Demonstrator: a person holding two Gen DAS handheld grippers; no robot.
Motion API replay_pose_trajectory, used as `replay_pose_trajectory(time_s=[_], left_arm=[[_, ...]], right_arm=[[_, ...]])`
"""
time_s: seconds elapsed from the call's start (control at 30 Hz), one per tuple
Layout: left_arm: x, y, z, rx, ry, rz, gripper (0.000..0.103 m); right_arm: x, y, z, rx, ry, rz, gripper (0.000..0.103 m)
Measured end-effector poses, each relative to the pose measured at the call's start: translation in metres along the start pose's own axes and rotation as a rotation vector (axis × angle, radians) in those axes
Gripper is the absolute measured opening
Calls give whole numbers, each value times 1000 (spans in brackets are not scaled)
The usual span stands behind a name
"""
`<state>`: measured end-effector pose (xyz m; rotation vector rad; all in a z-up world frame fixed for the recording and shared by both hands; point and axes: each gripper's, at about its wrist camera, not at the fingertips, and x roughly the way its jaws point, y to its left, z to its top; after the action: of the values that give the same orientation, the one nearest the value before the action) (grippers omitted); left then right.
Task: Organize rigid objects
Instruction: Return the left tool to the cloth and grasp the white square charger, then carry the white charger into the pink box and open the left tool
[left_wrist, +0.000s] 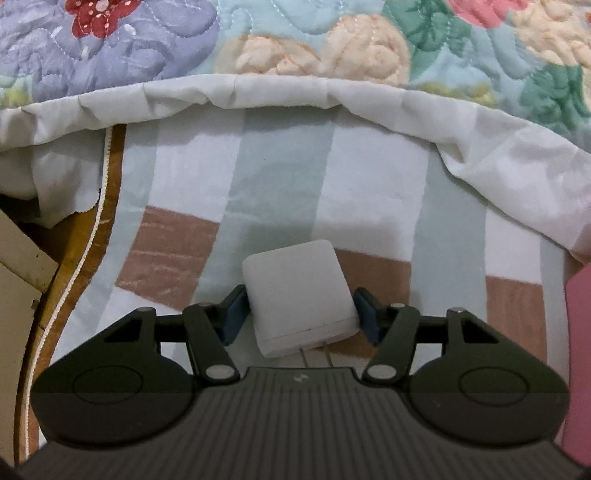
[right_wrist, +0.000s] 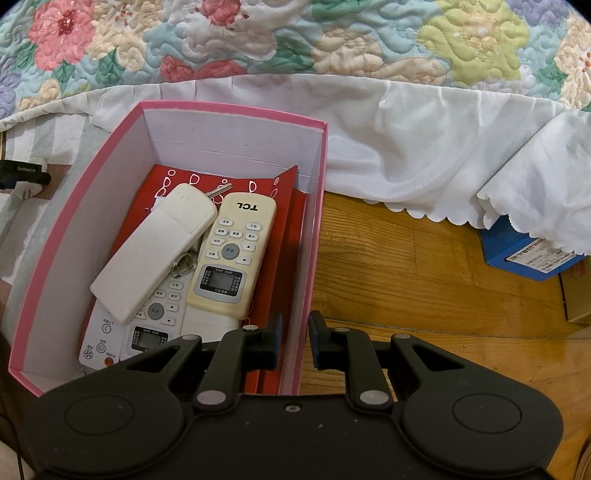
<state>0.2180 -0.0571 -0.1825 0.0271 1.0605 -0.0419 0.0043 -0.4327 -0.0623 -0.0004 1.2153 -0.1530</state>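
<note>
A white charger (left_wrist: 299, 291) lies on a striped cloth (left_wrist: 192, 177), its two metal prongs pointing back at the camera. My left gripper (left_wrist: 301, 314) is shut on it, one blue pad against each side. A pink box (right_wrist: 232, 110) is in the right wrist view; a sliver of it (left_wrist: 580, 332) also shows at the right edge of the left wrist view. Inside lie a TCL remote (right_wrist: 232, 258), a face-down white remote (right_wrist: 155, 251), a third remote (right_wrist: 147, 325), keys (right_wrist: 183, 264) and a red card (right_wrist: 284, 236). My right gripper (right_wrist: 295, 332) stands slightly open astride the box's right wall.
A floral quilt (right_wrist: 332, 44) with a white bed skirt (right_wrist: 406, 155) runs across the back. Wooden floor (right_wrist: 424, 280) lies right of the box, with a blue carton (right_wrist: 528, 254) half under the skirt. A beige board (left_wrist: 18, 254) sits at the left.
</note>
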Motion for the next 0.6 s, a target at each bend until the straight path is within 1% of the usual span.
replay_pose_trajectory(time_s=[0.1, 0.23, 0.3, 0.33, 0.47, 0.6], left_arm=[[-6, -2, -5, 28, 21, 15, 60], [-21, -1, -15, 35, 51, -41, 60], [-33, 1, -20, -5, 63, -66, 60], [-38, 2, -23, -6, 70, -76, 60], [-71, -3, -30, 69, 35, -113, 60], [-105, -13, -31, 128, 42, -174, 60]], right_arm=[[0, 0, 0, 0, 0, 1, 21], [0, 1, 0, 5, -1, 6, 21], [0, 0, -1, 5, 0, 7, 18], [0, -1, -1, 6, -1, 6, 17], [0, -4, -2, 14, -6, 3, 8], [0, -3, -3, 6, -9, 0, 8]])
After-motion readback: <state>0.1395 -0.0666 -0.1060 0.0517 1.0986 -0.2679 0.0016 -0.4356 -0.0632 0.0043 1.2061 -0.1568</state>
